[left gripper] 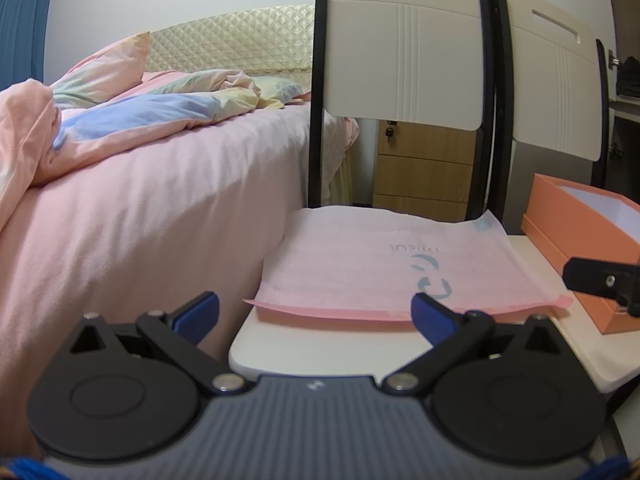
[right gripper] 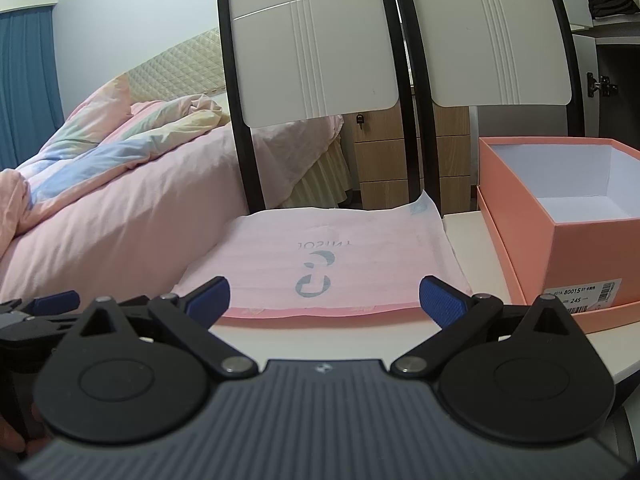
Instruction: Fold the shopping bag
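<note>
A pink shopping bag point(left gripper: 384, 264) with a blue-grey logo lies flat on a white chair seat point(left gripper: 320, 348). In the right wrist view the same pink shopping bag point(right gripper: 320, 264) spreads across the seat, its near edge facing me. My left gripper point(left gripper: 316, 312) stands open just short of that near edge, nothing between its blue pads. My right gripper point(right gripper: 324, 300) is also open, in front of the bag's near edge and empty. A part of the right gripper point(left gripper: 600, 280) shows at the right of the left wrist view; the left gripper point(right gripper: 48, 308) shows at the left of the right wrist view.
An open orange shoe box point(right gripper: 560, 220) sits on the second chair seat to the right of the bag. Two white chair backs point(left gripper: 404, 52) rise behind. A bed point(left gripper: 140, 200) with pink bedding lies to the left. Wooden drawers point(left gripper: 424, 168) stand behind the chairs.
</note>
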A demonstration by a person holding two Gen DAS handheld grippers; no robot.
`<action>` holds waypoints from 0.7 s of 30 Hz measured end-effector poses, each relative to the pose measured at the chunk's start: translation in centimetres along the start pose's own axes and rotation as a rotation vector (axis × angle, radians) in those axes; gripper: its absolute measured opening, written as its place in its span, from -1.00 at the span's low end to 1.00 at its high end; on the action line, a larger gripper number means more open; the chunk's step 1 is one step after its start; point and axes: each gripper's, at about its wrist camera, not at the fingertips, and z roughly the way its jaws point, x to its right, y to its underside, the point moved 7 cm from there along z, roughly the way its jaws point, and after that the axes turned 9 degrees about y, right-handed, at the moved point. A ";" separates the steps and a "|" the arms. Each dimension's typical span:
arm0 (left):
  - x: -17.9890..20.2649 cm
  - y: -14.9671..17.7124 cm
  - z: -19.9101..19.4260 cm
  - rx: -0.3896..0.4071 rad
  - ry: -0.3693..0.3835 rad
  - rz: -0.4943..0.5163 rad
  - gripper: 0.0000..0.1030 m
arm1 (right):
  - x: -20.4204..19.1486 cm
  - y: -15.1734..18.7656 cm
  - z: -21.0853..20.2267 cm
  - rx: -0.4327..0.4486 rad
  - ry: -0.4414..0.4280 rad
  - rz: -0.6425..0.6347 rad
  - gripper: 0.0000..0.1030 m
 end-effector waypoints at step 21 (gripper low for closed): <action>0.2 0.1 -0.2 0.001 0.006 0.011 1.00 | 0.5 -0.8 -0.4 -0.008 -0.069 0.011 1.00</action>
